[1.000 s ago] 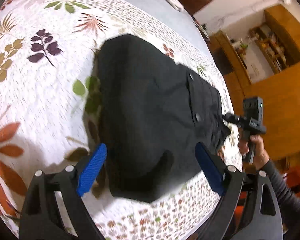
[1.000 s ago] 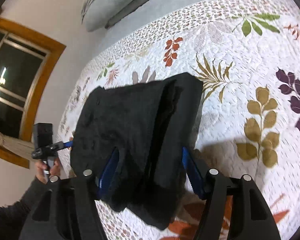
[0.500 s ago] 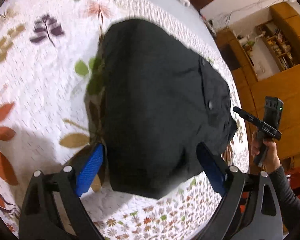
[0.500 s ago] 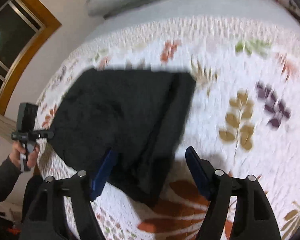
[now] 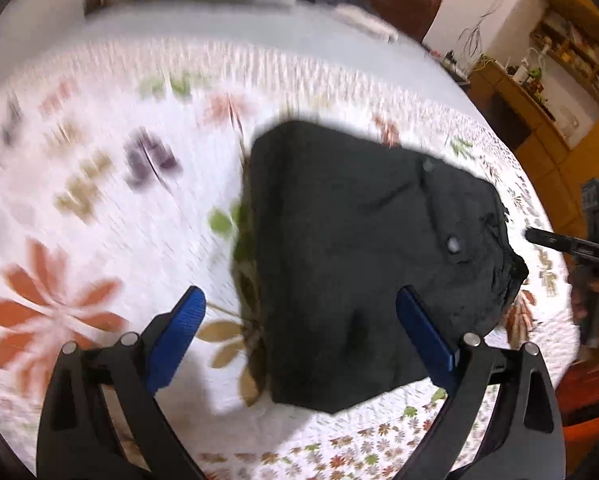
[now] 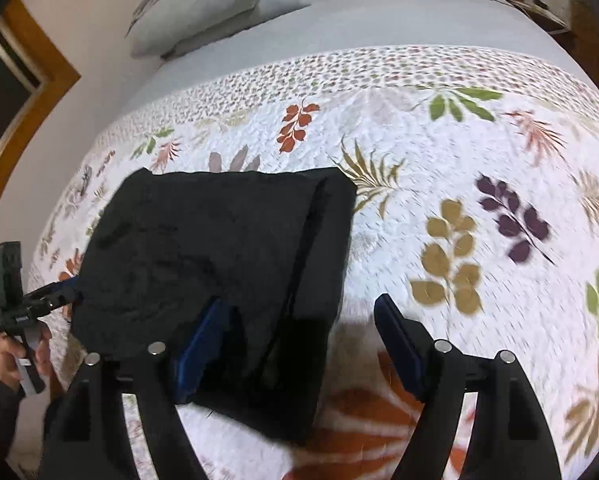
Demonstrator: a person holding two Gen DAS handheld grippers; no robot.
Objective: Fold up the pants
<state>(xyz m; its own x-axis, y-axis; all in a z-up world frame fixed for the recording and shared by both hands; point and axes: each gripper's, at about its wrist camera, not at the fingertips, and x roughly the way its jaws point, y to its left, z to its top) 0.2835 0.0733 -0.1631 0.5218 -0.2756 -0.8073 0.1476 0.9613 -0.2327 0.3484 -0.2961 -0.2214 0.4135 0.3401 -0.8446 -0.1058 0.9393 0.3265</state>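
Pants (image 5: 363, 256) lie on the bed quilt (image 5: 111, 232) as a compact black bundle, already folded into a rough rectangle; judged near done, prob. only squaring-up or one more fold left. My left tool (image 5: 299, 336) hovers over the near edge of the bundle, fingers spread wide, nothing between them; left pad (image 5: 179, 336) over bare quilt, right pad (image 5: 427, 340) over cloth. My right tool (image 6: 295, 340) is likewise spread and empty: one pad sits over the cloth near the bundle's near corner, the other over quilt just beside the folded edge. Key relation: bundle lies ahead of both tools, long axis running roughly side to side across the bed, waistband end w/ buttons (image 5: 455, 244) toward the right tool's side. Right tool straddles the stepped fold edge (image 6: 311, 248), so it's nearer for tidying that side; left is nearer the open near corner. Limits: left view badly motion-blurred, quilt pattern smeared; can't tell whether either pad touches cloth; layers under the top fold hidden; black fabric swallows seam detail. Pillows (image 6: 203, 12) well apart at head of bed.
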